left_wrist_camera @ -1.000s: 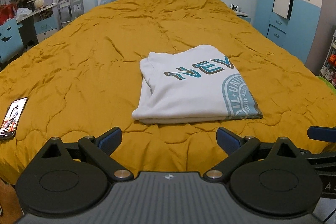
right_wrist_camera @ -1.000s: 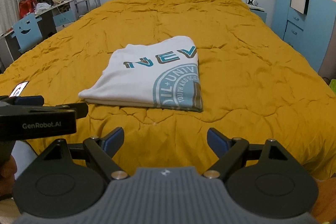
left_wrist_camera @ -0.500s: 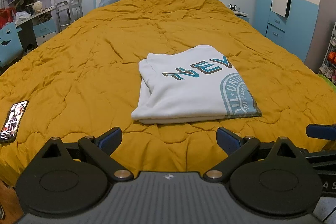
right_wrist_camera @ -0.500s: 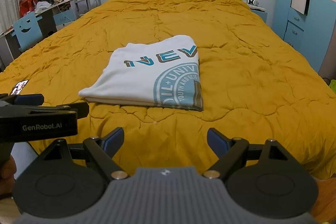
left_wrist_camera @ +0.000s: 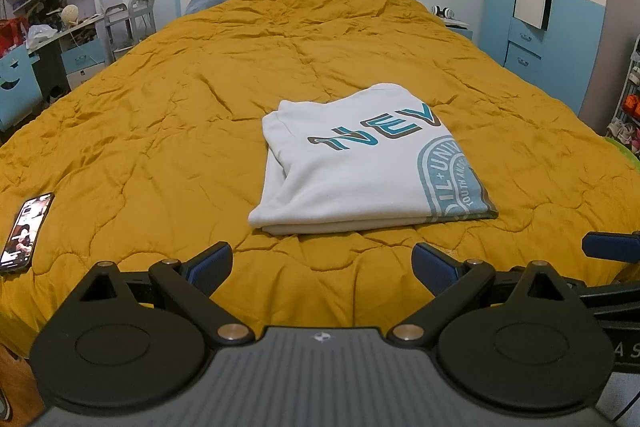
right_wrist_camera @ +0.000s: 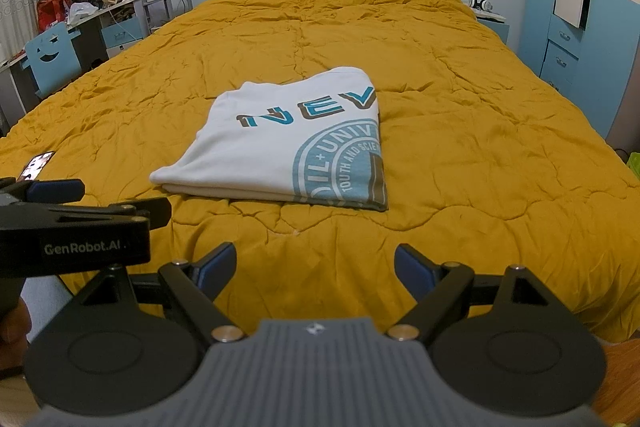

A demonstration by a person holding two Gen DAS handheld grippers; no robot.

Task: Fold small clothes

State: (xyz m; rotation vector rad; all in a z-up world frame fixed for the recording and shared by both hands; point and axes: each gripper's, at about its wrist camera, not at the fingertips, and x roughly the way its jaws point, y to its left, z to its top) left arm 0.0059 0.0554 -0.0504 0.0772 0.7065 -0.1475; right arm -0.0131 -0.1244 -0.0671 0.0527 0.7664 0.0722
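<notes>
Neatly folded into a rectangle, the white T-shirt with teal lettering and a round teal print lies flat on the mustard-yellow quilt of the bed, near its foot end. Both the left hand-held gripper and the right hand-held gripper hover apart from it at the bed's edge, released, blue-padded fingers spread wide and empty. Off to the left, a smartphone with a lit screen rests on the quilt.

Dim indoor light — fisheye-bowed, vignetted corners
</notes>
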